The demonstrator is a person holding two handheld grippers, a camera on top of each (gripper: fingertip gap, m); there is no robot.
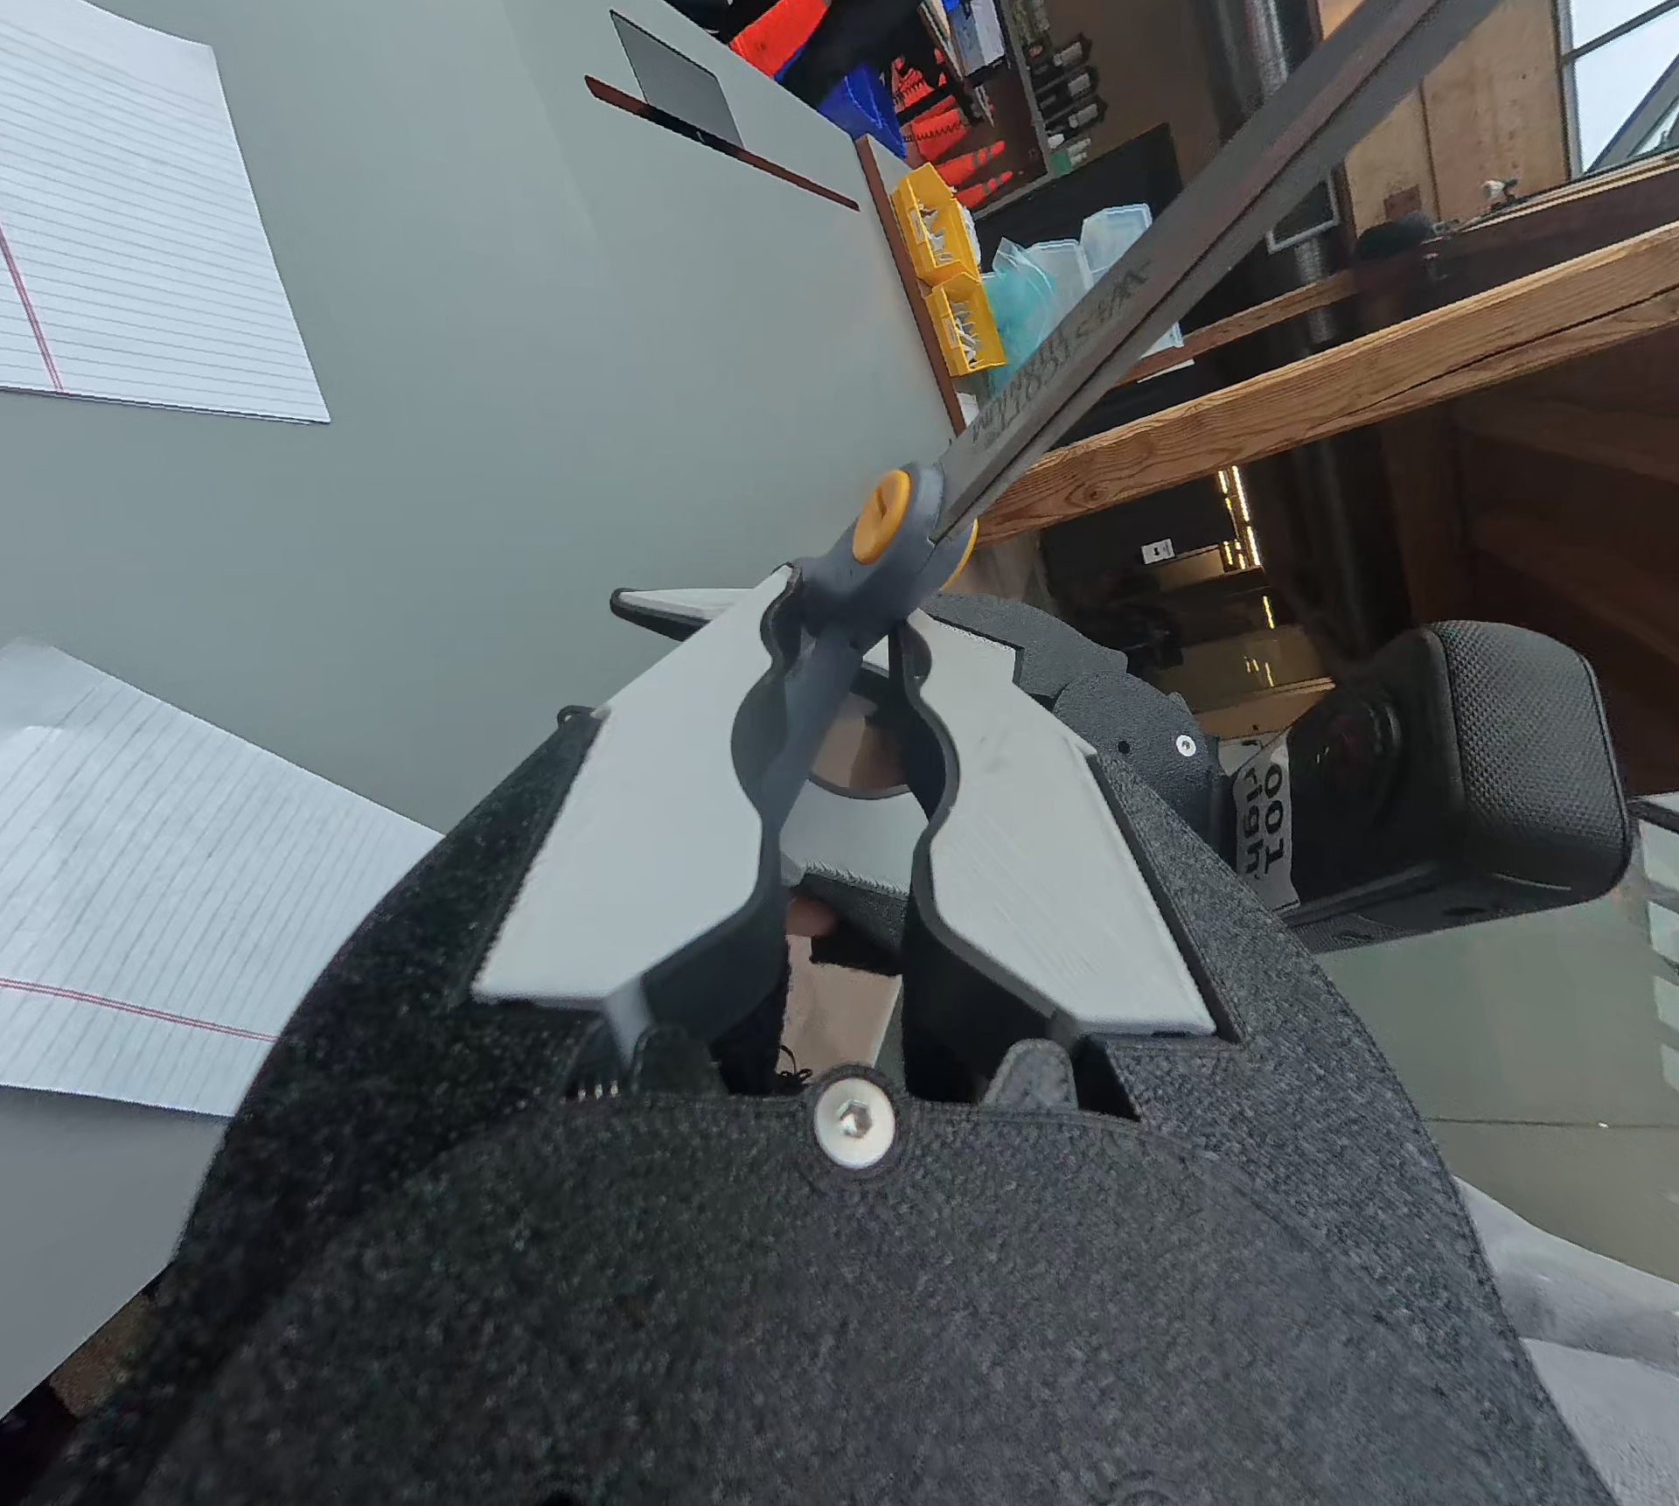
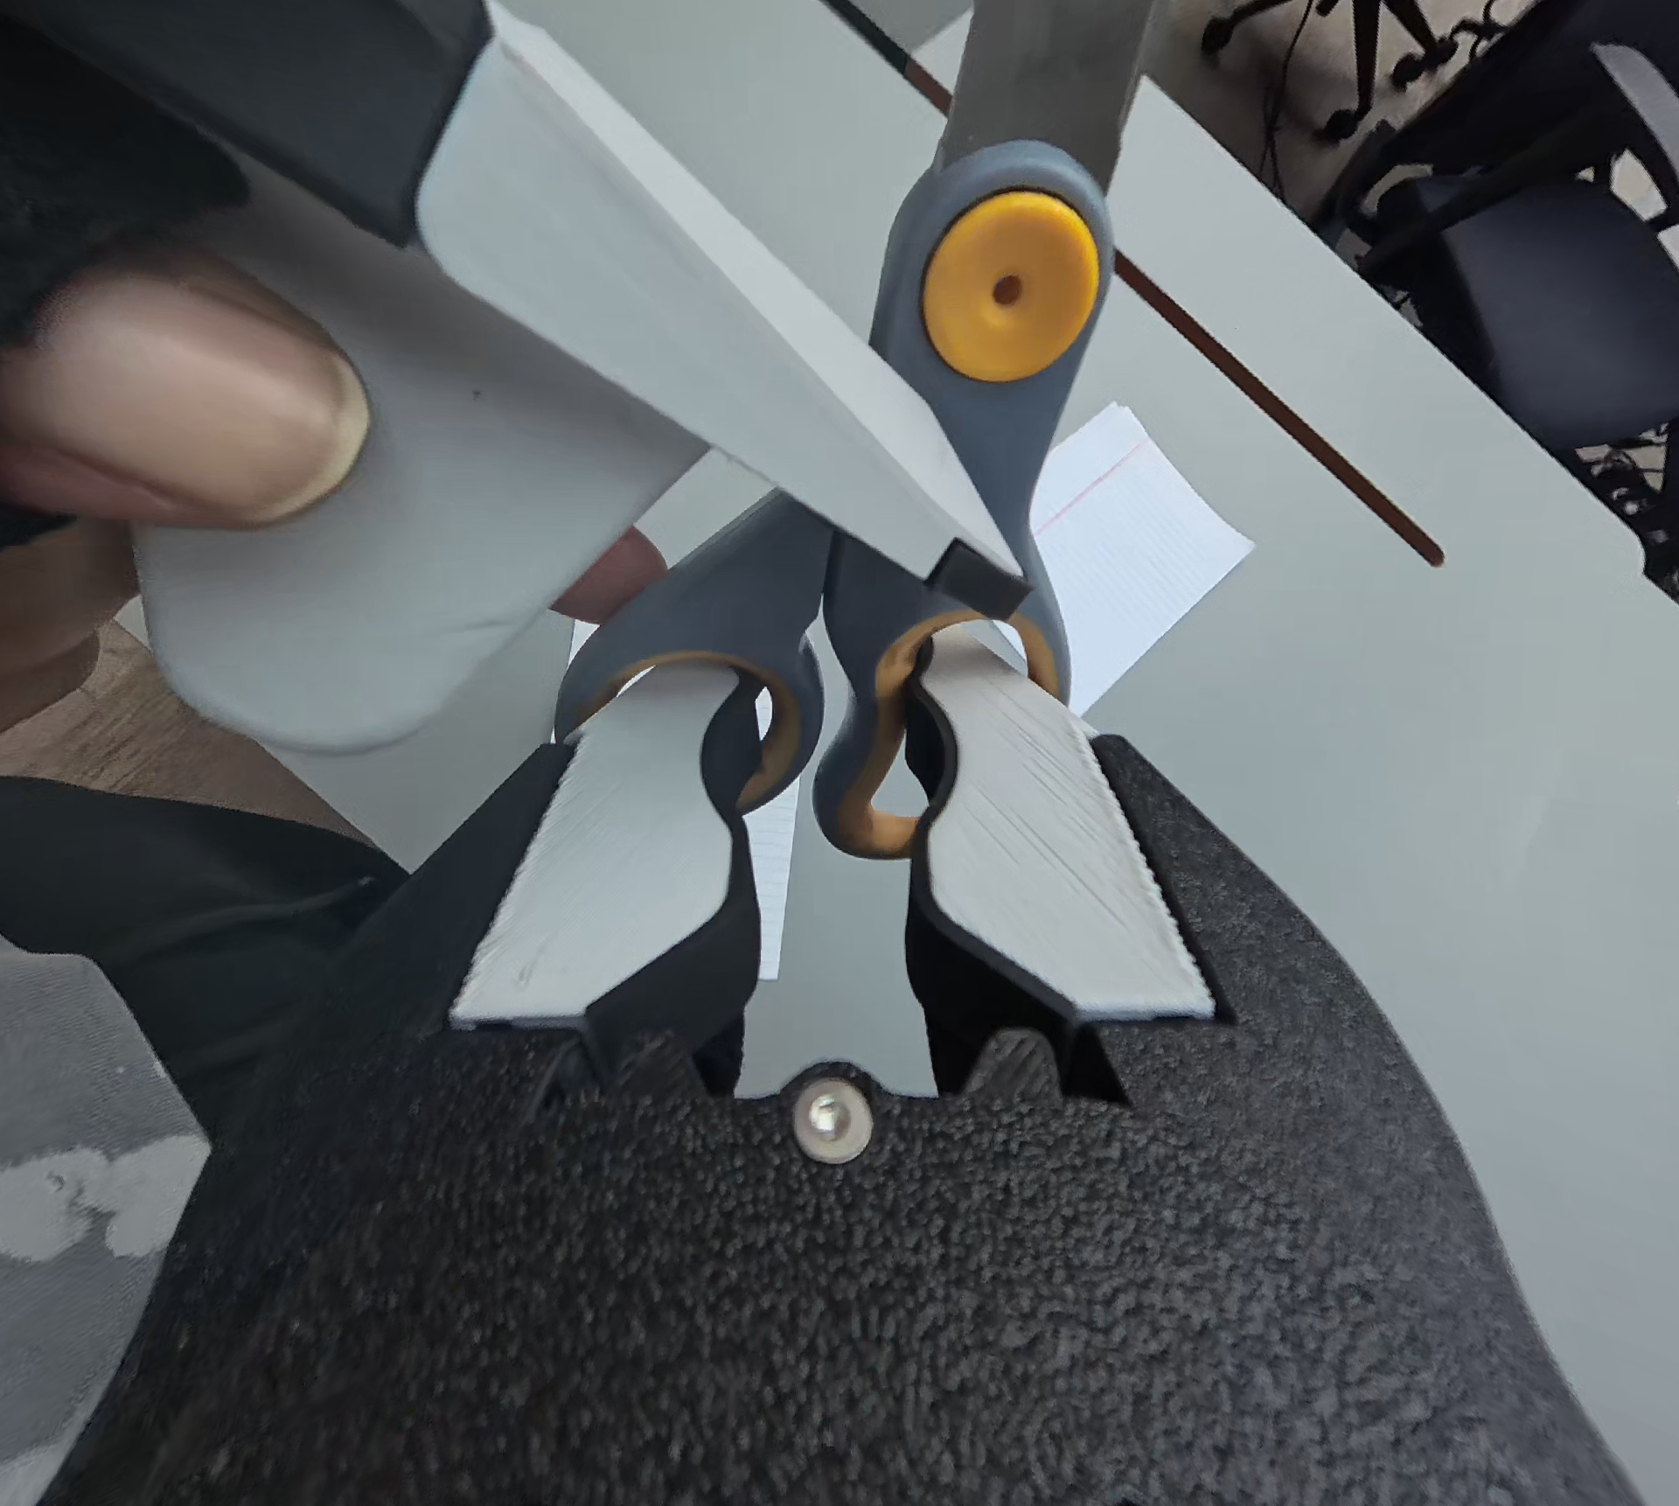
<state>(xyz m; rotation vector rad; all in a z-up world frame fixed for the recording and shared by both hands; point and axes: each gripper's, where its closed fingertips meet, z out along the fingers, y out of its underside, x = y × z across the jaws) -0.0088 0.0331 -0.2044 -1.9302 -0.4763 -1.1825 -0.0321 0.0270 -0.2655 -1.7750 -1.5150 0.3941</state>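
Both grippers look the same build: chunky black bodies with a rough, pebbly printed texture and a silver hex screw (image 1: 854,1118) dead centre near the front. The fingers (image 2: 1045,844) are pale grey slabs with wavy black inner edges. There's a black sleeve (image 2: 163,917) at lower left.

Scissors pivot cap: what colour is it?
Orange-yellow pivot cap on grey scissors; the right wrist view shows it best.

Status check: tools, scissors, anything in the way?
Right tool open, fingers through the scissors handle loops. Left tool at scissors neck, grip unclear. Blades closed, held above table. Lined paper below; nothing blocking.
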